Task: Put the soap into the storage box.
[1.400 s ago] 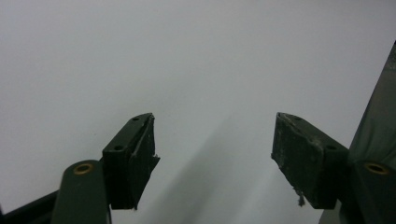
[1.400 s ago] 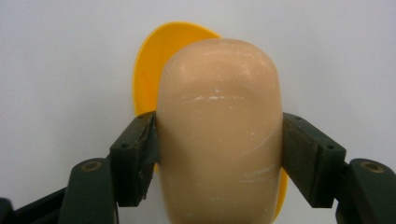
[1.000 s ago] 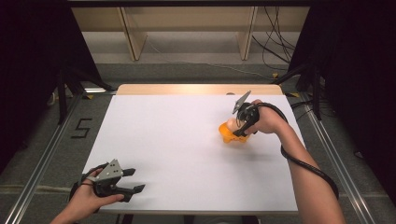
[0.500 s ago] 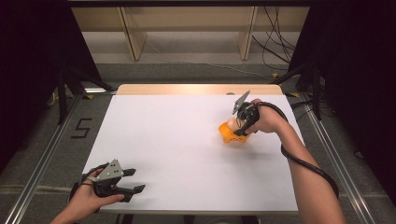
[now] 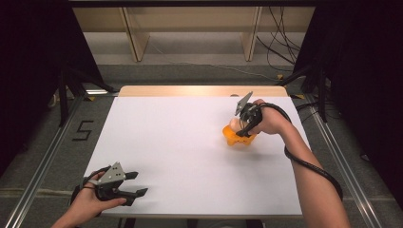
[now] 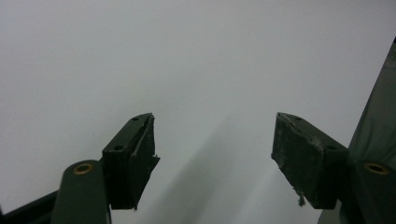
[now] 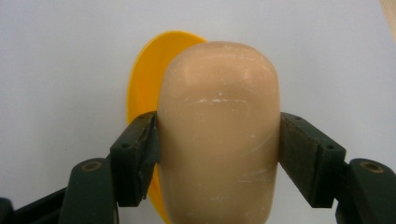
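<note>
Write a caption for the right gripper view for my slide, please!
Right tool clamps a smooth beige rounded block above an orange plastic dish.

White table, orange dish

Black two-jaw grippers (brass screws), grey plates, black cable

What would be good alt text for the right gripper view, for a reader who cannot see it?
The right tongs are shut on a smooth beige rounded object, one black pad pressing on each side. An orange plastic piece shows behind it, above the white table surface.
</note>
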{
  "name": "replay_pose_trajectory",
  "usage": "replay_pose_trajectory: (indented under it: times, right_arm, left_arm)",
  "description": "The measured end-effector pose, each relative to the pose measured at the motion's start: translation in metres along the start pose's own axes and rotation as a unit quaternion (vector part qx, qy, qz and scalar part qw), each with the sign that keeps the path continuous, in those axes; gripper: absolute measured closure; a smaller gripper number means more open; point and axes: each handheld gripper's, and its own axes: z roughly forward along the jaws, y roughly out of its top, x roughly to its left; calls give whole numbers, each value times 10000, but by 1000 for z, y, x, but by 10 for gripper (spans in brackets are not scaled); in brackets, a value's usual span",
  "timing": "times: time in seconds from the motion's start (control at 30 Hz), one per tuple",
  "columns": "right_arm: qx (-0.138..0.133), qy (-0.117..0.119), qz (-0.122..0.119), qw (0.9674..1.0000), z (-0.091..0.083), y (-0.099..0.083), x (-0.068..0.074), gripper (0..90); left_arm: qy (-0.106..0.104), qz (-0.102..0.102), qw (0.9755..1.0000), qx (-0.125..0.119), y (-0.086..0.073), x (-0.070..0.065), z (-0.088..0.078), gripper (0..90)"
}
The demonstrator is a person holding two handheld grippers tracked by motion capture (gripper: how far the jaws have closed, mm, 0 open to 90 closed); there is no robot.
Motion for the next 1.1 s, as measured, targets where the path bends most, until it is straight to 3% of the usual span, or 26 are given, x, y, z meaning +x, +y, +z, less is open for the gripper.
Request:
replay_pose_trajectory:
  times: [0.17,0.33,0.37,0.4,0.43,0.53,0.6,0.67,0.73,0.77,0.87,0.9,0.97,1.1]
  right_arm:
    - [9,29,-73,10000,5,-1,-1,333]
    - [43,49,70,10000,5,-3,0,332]
    - [94,78,67,9999,5,-4,1,329]
    - [96,61,46,9999,5,-4,0,332]
    - [92,68,73,9999,4,-5,1,365]
    - [-190,-11,283,9994,-3,-3,0,362]
    - [-215,-23,289,9993,-9,-2,0,373]
    - [-261,-6,281,9993,-14,-2,2,413]
    - [-262,-23,413,9988,-18,-3,5,459]
    - [-301,-27,466,9985,-20,-5,6,488]
    - [-367,-104,748,9965,-25,-11,13,549]
    - [-393,-112,886,9952,-26,-14,15,564]
    - [-481,-130,1184,9917,-29,-19,20,585]
    - [-552,-250,1599,9853,-35,-34,33,606]
  left_arm:
    - [-20,-32,10000,-42,0,-1,0,299]
    - [-15,11,10000,-4,0,0,0,299]
    - [-5,128,9999,-8,1,1,0,298]
    - [-8,111,9999,-10,1,1,0,299]
    - [-15,-30,10000,-34,0,-1,1,298]
    - [-22,-46,10000,-40,0,-1,1,298]
    - [19,153,9999,-4,1,1,0,298]
    - [3,102,9999,-55,0,0,1,298]
    - [-2,13,10000,1,0,0,0,298]
    - [-2,125,9999,-35,0,1,0,298]
    - [-22,62,10000,-42,0,0,0,298]
    - [-2,109,9999,-8,0,1,0,298]
    - [-4,-36,10000,-18,0,-1,1,298]
    - [-17,-60,10000,-46,0,-1,1,298]
